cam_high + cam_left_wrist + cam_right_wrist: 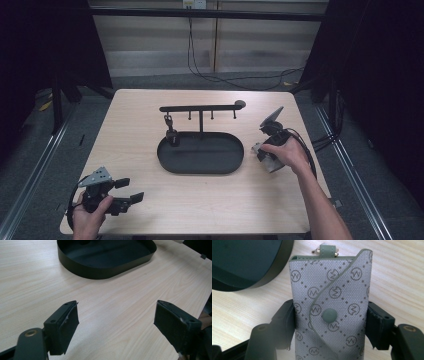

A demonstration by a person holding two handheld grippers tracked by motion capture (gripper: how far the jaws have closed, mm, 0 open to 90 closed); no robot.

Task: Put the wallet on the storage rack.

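Grey monogrammed key pouch [332, 307] with snap button — clamped by right hand-held gripper [329, 322] — over pale wood desk [140, 125]; left hand-held gripper [116, 322] gapes wide.

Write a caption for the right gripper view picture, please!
Right gripper clasps a grey patterned key pouch beside the black tray.

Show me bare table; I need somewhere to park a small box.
Free: the wide strip between the tray and the near edge, right of the left gripper; also the far left corner. Crowded: right of the tray, where the right gripper grips a pouch.
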